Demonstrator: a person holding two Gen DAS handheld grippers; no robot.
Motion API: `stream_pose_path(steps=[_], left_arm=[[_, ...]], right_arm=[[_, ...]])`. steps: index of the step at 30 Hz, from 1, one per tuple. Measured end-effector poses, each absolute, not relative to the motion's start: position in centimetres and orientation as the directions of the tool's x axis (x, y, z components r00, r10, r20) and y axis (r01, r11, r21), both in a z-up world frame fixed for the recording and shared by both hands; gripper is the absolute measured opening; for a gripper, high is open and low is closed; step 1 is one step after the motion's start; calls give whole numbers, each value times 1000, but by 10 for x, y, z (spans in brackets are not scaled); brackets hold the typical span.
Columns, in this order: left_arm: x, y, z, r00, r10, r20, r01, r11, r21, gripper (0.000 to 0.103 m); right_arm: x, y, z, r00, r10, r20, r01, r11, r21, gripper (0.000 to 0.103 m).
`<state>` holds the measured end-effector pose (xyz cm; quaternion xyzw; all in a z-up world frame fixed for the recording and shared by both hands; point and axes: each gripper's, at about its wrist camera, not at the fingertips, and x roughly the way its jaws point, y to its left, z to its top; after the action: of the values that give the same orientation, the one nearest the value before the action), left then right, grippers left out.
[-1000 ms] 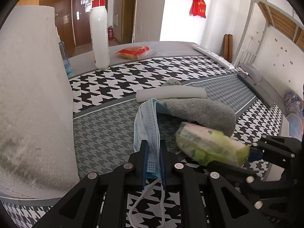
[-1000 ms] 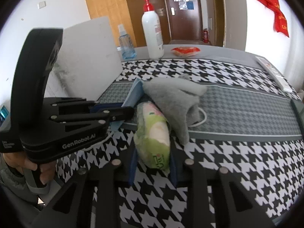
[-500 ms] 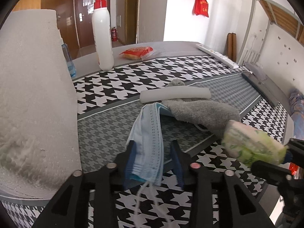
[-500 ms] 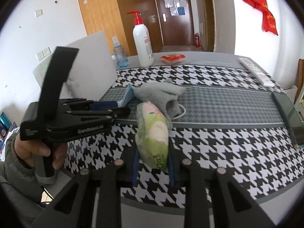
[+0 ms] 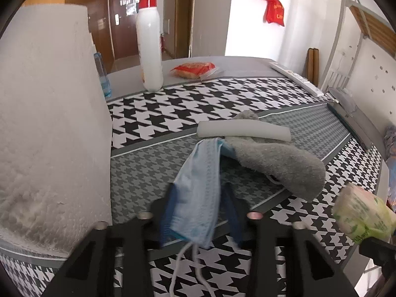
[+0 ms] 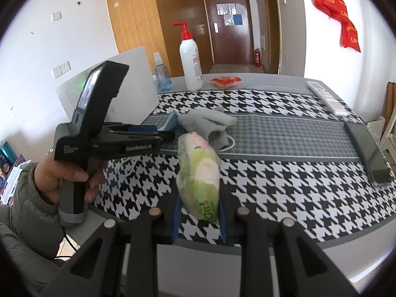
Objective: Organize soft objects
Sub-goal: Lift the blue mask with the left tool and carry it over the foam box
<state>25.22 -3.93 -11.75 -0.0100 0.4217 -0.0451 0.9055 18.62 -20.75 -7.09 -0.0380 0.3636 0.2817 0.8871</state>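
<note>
Jaws of the left gripper (image 5: 199, 210), low in the left wrist view, have just been closing around a blue face mask (image 5: 198, 188) without yet clamping it. Rightward lies a grey sock (image 5: 279, 163). Right gripper (image 6: 199, 212), bottom centre of its view, pinches a green tissue pack (image 6: 199, 173) above the houndstooth tablecloth (image 6: 284, 178).

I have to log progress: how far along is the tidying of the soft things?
Nothing looks put away yet. In hand: the right hand-held gripper is clamped on the green tissue pack; the blue face mask lies between the left hand-held gripper's jaws, which have just been closing. The grey sock remains on the table.
</note>
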Motion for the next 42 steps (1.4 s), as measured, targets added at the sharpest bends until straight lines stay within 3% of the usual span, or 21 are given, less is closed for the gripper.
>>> stream_pose_path(steps=[3, 9, 20, 27, 42], left_arm=[[251, -37, -117, 643, -99, -759, 71, 995, -69, 14], [242, -44, -109, 678, -159, -717, 125, 987, -100, 5], [217, -67, -81, 712, -264, -651, 246, 962, -120, 5], [197, -72, -48, 789, -225, -572, 242, 969, -48, 5], [173, -55, -27, 835, -199, -513, 207, 977, -41, 5]], right_arm=[[182, -208, -69, 580, 472, -664, -531, 837, 132, 29], [173, -208, -62, 605, 468, -644, -523, 844, 121, 29], [161, -226, -48, 679, 443, -585, -462, 877, 128, 29], [158, -234, -40, 704, 438, -559, -446, 885, 133, 29], [156, -234, -26, 729, 459, -508, -460, 878, 134, 30]])
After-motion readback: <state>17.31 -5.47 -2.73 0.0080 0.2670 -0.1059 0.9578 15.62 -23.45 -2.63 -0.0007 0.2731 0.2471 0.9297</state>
